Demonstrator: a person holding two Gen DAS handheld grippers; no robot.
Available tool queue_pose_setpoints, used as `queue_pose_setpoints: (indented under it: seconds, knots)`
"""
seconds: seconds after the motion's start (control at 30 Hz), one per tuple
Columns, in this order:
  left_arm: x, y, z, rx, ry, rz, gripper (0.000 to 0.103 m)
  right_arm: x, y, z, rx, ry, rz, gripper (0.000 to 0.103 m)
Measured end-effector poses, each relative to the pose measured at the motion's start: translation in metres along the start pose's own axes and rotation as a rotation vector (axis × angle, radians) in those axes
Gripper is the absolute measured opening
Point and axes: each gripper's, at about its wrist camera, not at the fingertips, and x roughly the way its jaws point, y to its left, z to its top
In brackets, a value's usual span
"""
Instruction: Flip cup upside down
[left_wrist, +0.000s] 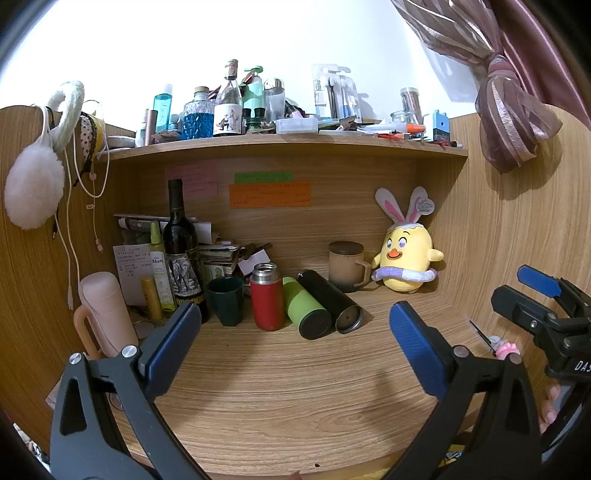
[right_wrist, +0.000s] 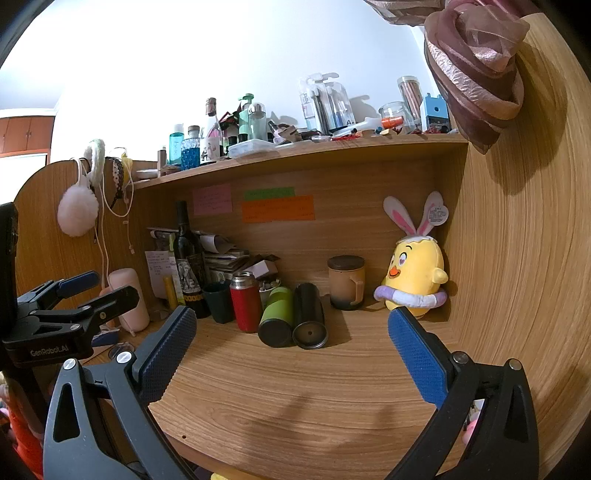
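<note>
Left tongs (left_wrist: 295, 315): spread wide, blue pads far apart, gripping nothing. Hovering over the bare front part of the wooden desk (left_wrist: 295, 398), pointing toward the back wall. Seen also from the right wrist camera at the far left (right_wrist: 98, 290), likewise parted.

Right tongs (right_wrist: 292, 315): also spread wide, nothing between the pads, held above the desk front. Visible at the right edge of the left wrist view (left_wrist: 532, 293), well apart from the left tongs.

Dark green cup (left_wrist: 224, 301) (right_wrist: 218, 302): upright, mouth up, at the back of the desk, in a row of containers. Touched by neither pair of tongs. Ahead of both, left of centre, well beyond the pad tips. In the left wrist view, appearing just beside the tip of the left-hand pad (left_wrist: 177, 332), yet farther back on the desk. Much the same in the right wrist view.

Immediately left of the cup: tall dark wine bottle (left_wrist: 179, 236). Immediately right: red flask (left_wrist: 266, 299), upright, steel neck uncovered. Past that, lying on their sides with ends toward the cameras: green bottle (left_wrist: 306, 308) and black flask (left_wrist: 330, 301), side by side. Farther right and back: lidded beige mug (left_wrist: 347, 266), then yellow chick plush (left_wrist: 406, 258) in the corner. Far left: pale pink jug (left_wrist: 107, 314). Overhead: crowded shelf (left_wrist: 288, 146).
</note>
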Motion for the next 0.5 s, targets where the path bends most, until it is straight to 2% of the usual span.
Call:
queue_pose_setpoints:
  seconds: [0.5]
  knots:
    - [-0.0009, 0.0007, -0.0005, 0.000, -0.002, 0.000, 0.103, -0.0001, 0.0014, 0.0000, -0.002, -0.001, 0.000, 0.103]
